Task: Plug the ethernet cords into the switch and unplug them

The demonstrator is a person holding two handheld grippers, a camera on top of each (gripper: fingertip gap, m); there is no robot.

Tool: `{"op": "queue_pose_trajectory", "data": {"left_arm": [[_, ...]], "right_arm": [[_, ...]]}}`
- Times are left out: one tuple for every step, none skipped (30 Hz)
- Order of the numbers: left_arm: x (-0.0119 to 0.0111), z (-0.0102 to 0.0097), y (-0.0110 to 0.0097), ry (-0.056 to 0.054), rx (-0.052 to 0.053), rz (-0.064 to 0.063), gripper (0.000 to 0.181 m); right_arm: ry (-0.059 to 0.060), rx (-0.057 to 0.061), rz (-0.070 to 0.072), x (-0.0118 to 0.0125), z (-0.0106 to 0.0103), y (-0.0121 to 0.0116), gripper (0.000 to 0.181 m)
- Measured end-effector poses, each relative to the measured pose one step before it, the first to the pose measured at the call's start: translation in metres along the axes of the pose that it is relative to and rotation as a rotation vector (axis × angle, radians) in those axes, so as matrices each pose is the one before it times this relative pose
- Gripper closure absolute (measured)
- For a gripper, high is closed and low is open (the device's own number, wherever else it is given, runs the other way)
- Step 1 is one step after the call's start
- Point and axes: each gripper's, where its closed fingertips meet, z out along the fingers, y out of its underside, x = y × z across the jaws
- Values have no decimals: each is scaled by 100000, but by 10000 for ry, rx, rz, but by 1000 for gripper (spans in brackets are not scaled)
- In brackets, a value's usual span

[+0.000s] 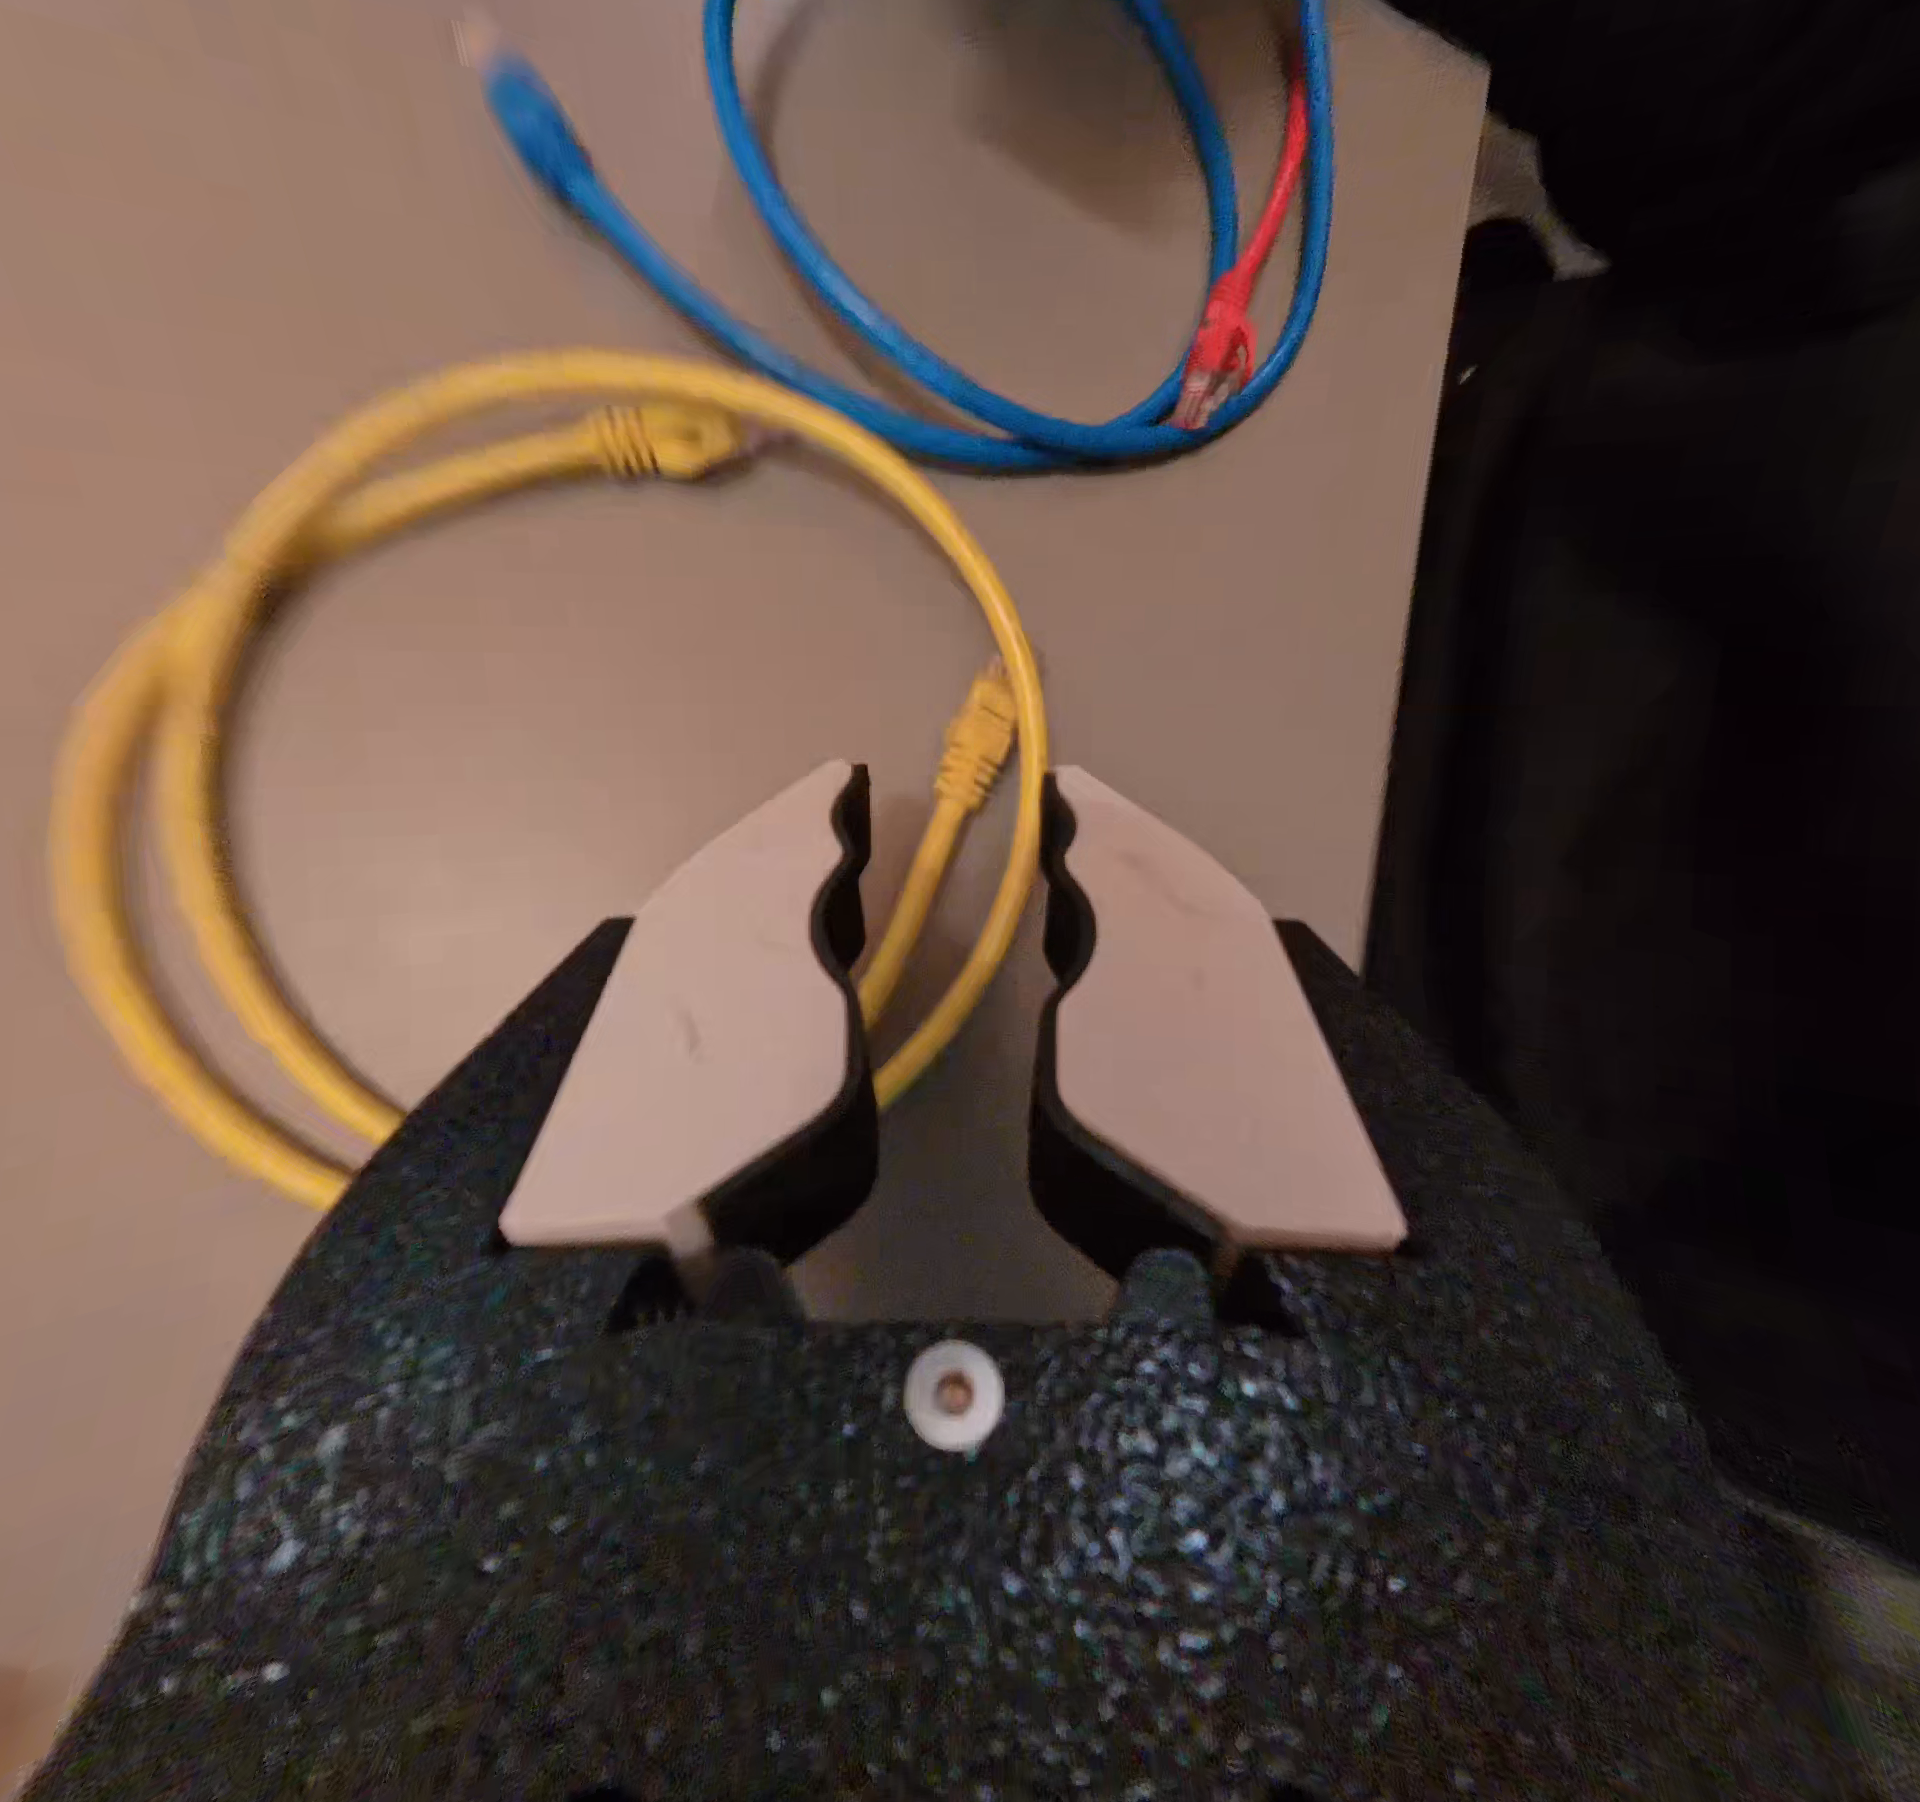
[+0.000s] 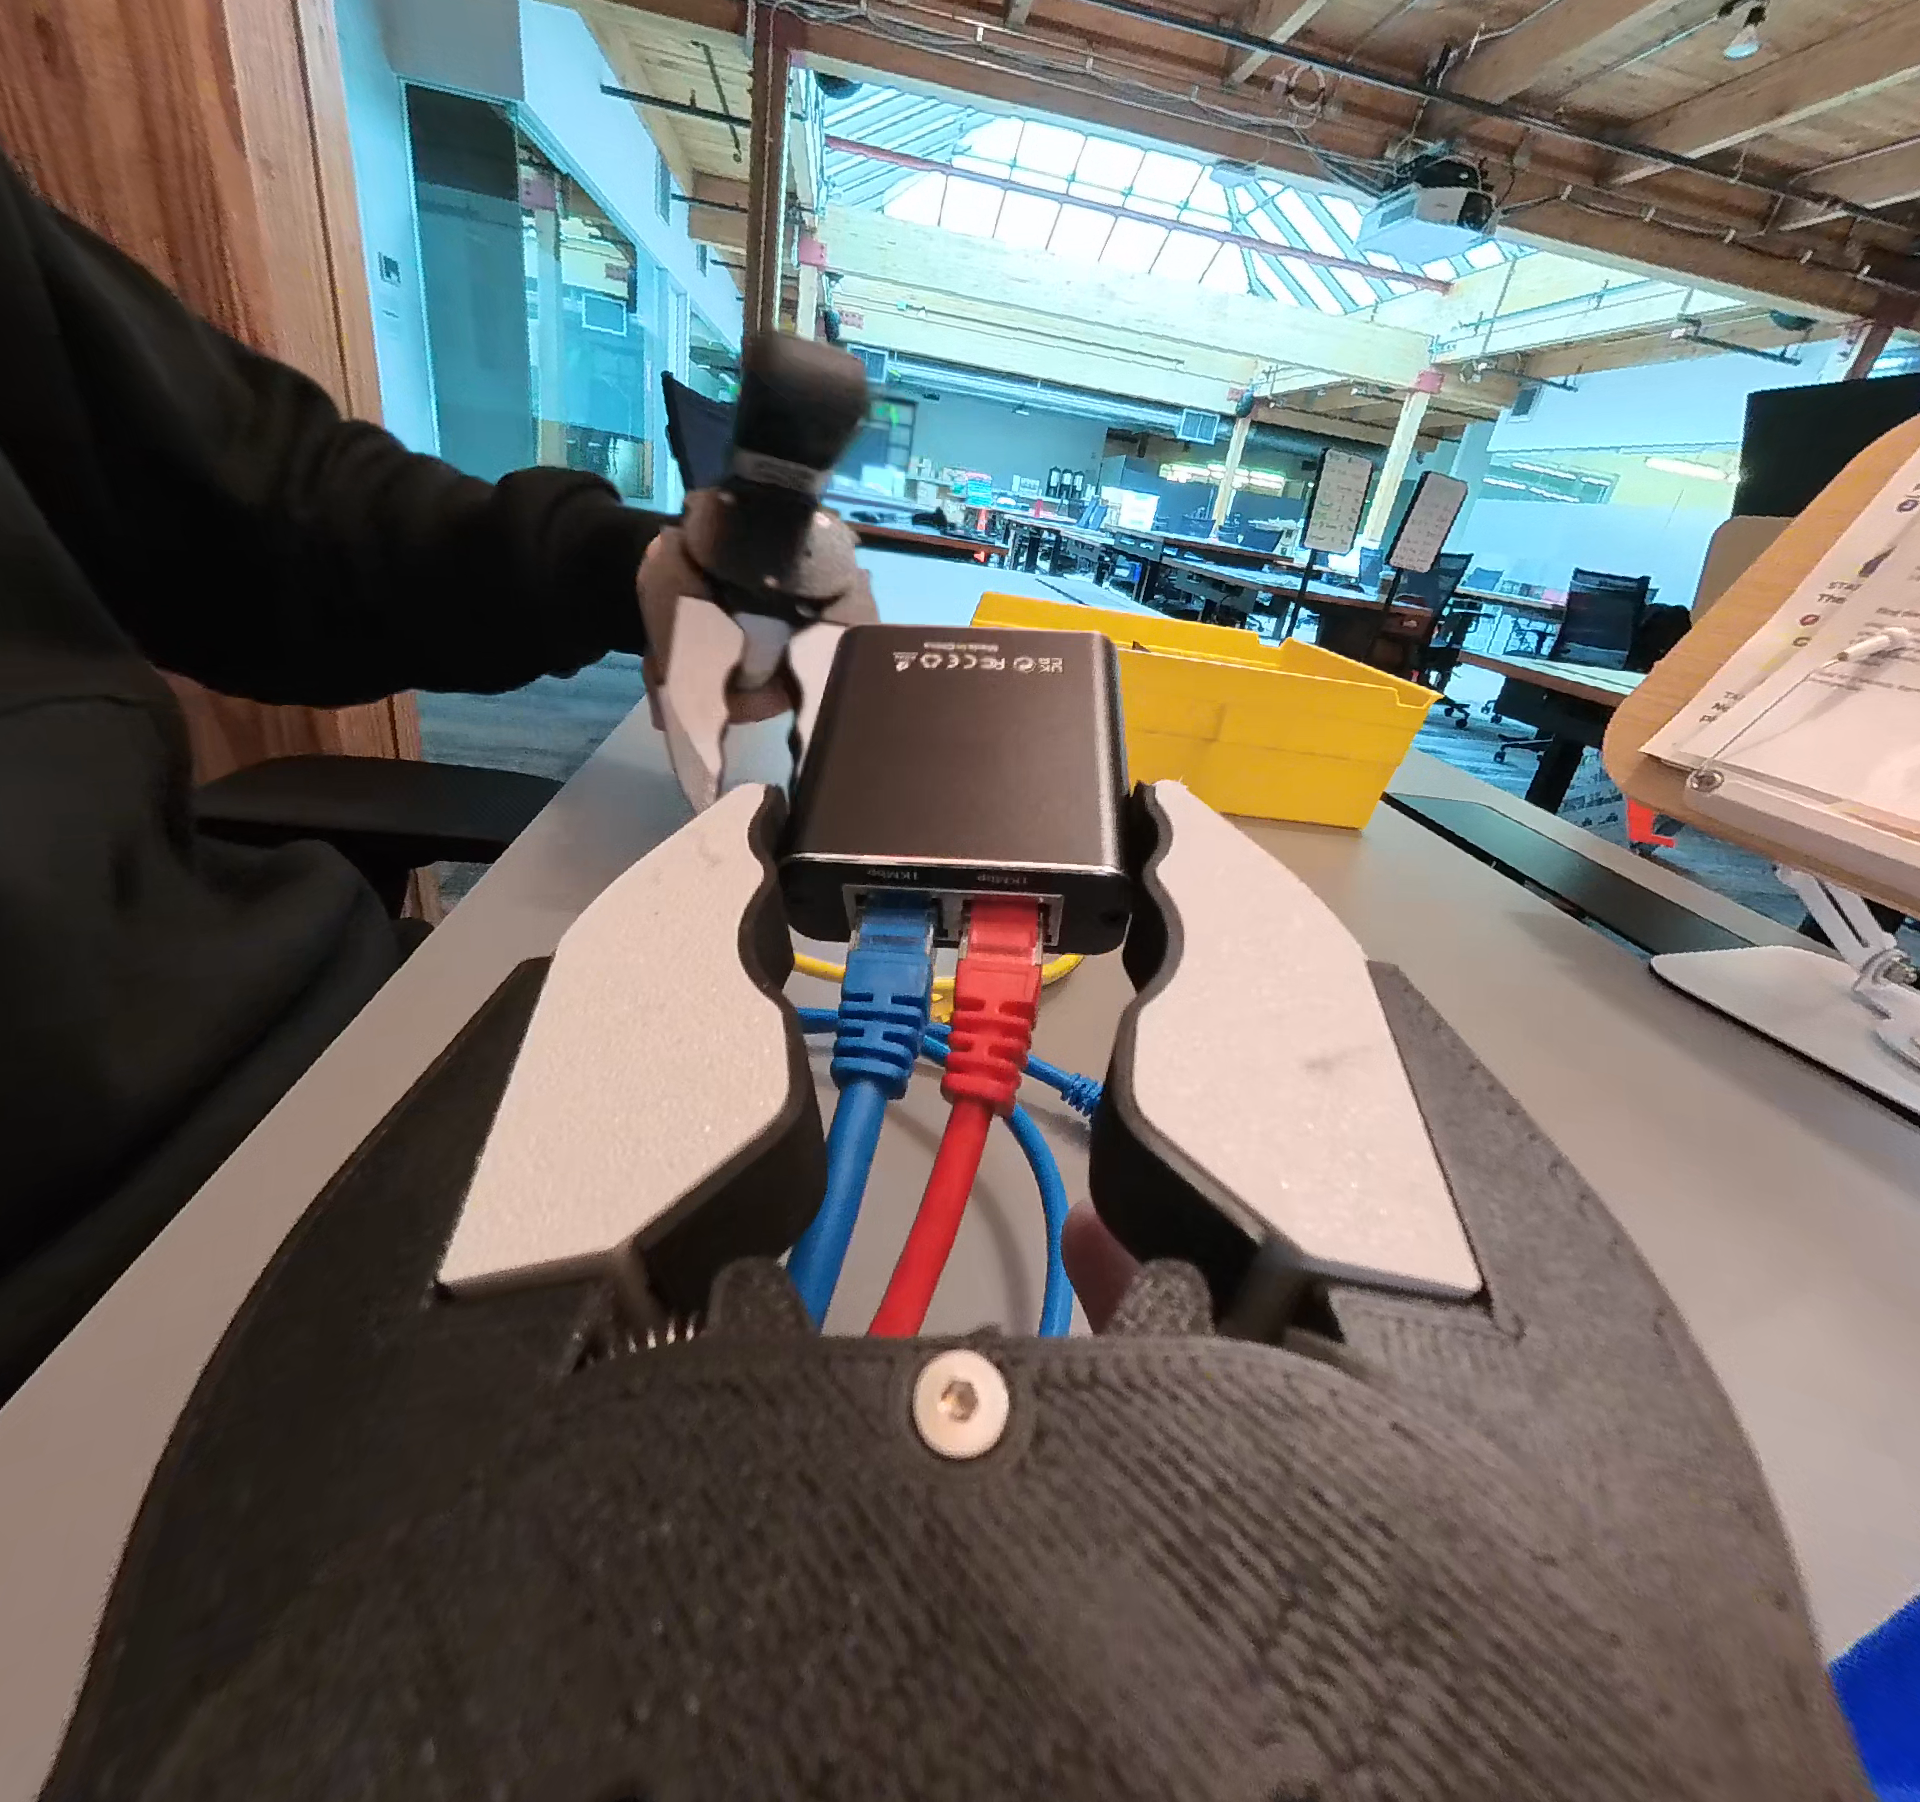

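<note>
My right gripper (image 2: 956, 802) is shut on the sides of the black switch (image 2: 956, 713) and holds it above the grey table (image 2: 1558, 1077). A blue plug (image 2: 883, 973) and a red plug (image 2: 997, 983) sit in the switch's two ports. My left gripper (image 1: 954, 786) is open and hovers over the yellow cord (image 1: 436, 402). One yellow plug (image 1: 977, 734) lies just beyond its fingertips. The blue cord (image 1: 748, 225), its loose plug (image 1: 530, 121) and a loose red plug (image 1: 1221, 350) lie farther off. The left gripper also shows in the right wrist view (image 2: 743, 713), left of the switch.
A yellow bin (image 2: 1247, 713) stands behind the switch. A wooden stand with papers (image 2: 1766, 661) on a white base is at the right. A person's black sleeve (image 2: 312, 557) reaches in from the left. The table edge (image 1: 1423, 609) runs along the right, with darkness beyond.
</note>
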Motion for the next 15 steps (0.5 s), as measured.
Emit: {"op": "queue_pose_trajectory", "data": {"left_arm": [[326, -390, -380, -402, 300, 1328, 153], [583, -257, -233, -228, 152, 1183, 153], [125, -94, -80, -436, -60, 821, 155], [-234, 103, 227, -487, -288, 470, 159], [-109, 262, 431, -246, -371, 230, 160], [-71, 394, 507, -117, -358, 174, 162], [-75, 443, 493, -67, -294, 240, 163], [-120, 447, 432, -30, -212, 261, 164], [-7, 441, 379, 99, -169, 167, 163], [102, 448, 211, 222, -72, 31, 163], [182, 421, 37, 277, 26, -7, 163], [162, 402, -81, 219, 67, 80, 164], [92, 307, -271, 97, 143, 141, 169], [-9, 261, -308, -41, 120, 102, 173], [-201, 200, -249, -177, 55, -18, 173]], "right_arm": [[8, 9, -12, -8, -11, -8, 119], [-2, -14, -3, -2, 13, 12, 119], [-13, -23, 3, -17, 21, 26, 119], [-15, -19, 3, -6, 20, 23, 119], [-2, -12, 3, -2, 5, 19, 119], [0, -1, 2, 0, 1, -8, 119], [-6, 12, -5, -9, -7, -9, 119], [9, 18, -8, 2, -22, -21, 119], [10, 20, -10, -2, -24, -36, 119], [7, 20, -15, -4, -26, -26, 119], [10, 7, -3, 11, -10, -3, 119], [3, -6, 3, 5, 9, 11, 119], [-6, -18, 5, 9, 13, 21, 119], [-9, -23, 3, -13, 21, 27, 119], [-11, -17, -8, -21, 28, 18, 119]]}}
